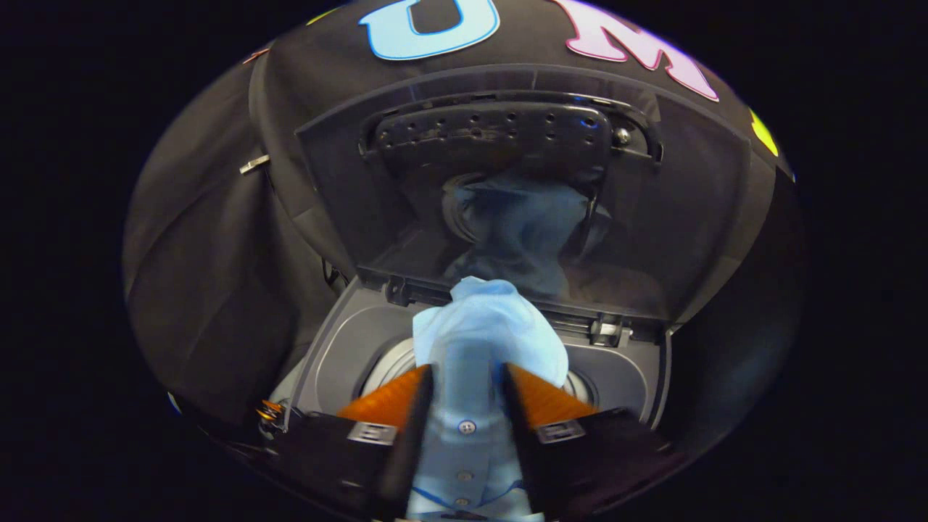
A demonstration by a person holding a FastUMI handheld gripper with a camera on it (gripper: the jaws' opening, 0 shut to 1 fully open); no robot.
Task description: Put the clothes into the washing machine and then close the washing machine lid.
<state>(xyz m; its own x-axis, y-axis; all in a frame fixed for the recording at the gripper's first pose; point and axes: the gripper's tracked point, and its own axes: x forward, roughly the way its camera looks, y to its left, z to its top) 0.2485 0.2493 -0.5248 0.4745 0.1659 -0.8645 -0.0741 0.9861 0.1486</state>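
Jaws (467, 377) are clamped narrowly on a light blue buttoned shirt (486, 341), which is pinched between them and bunched up at 12 o'clock just ahead, held over the washing machine (341, 355) opening. The lid (689, 217) is propped upright beyond, shirt reflected in it.

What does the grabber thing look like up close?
The gripper has two long jaws that narrow to thin tips, each backed by a ribbed wedge. A small silvery plate sits at each jaw's base, on a black body. The jaws pinch a light blue shirt.
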